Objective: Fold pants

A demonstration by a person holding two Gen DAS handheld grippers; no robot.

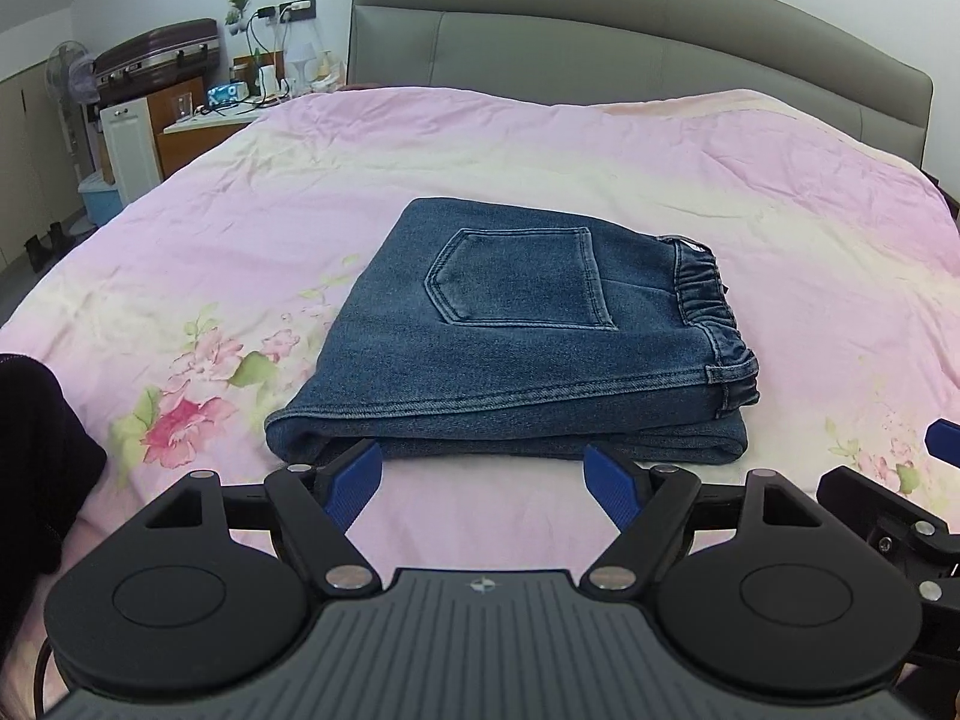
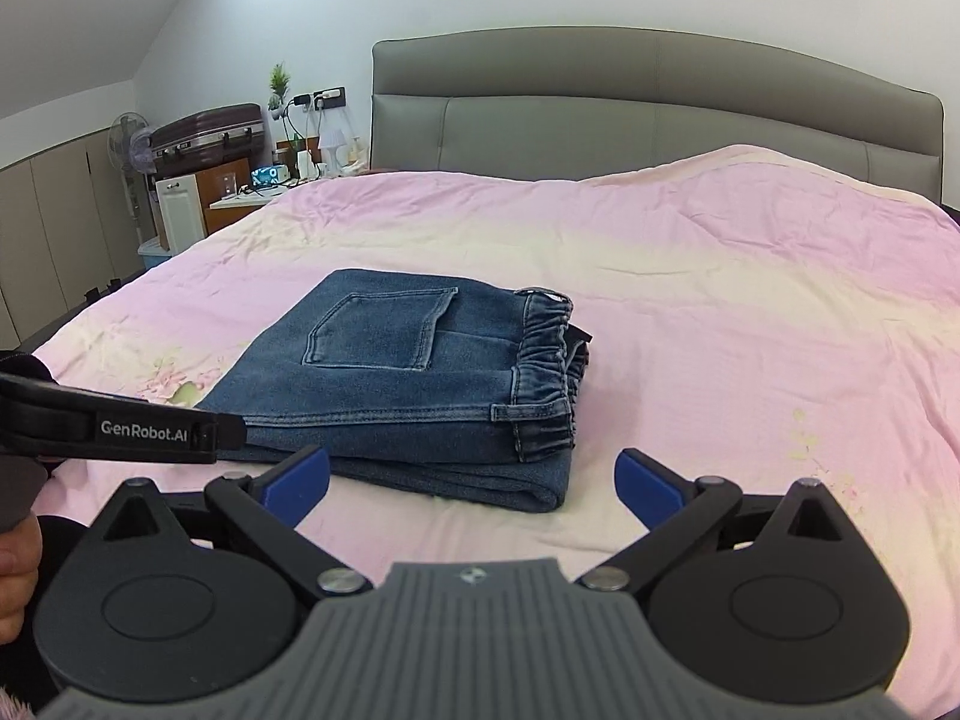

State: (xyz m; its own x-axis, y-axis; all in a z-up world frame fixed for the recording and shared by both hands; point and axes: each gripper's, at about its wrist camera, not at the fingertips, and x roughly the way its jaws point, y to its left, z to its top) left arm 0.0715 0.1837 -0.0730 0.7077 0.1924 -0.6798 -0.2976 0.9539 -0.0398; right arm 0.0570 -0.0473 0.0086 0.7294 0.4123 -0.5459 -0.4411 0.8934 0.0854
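Blue denim pants (image 1: 516, 336) lie folded into a compact stack on the pink bedspread (image 1: 540, 144), back pocket up and elastic waistband to the right. My left gripper (image 1: 483, 468) stands open just in front of the stack's near edge, nothing between its blue pads (image 1: 354, 480). In the right wrist view the same pants (image 2: 408, 384) lie ahead and slightly left. My right gripper (image 2: 474, 474) is open too, its left pad near the stack's front edge, the gap holding only bedspread (image 2: 720, 300). The left gripper's black body (image 2: 120, 426) juts in from the left.
A grey padded headboard (image 1: 630, 42) closes the far side of the bed. At the far left stand a nightstand with small items (image 1: 240, 102), a suitcase (image 1: 156, 54) and a fan (image 1: 69, 78). A dark sleeve (image 1: 36, 450) shows at the left edge.
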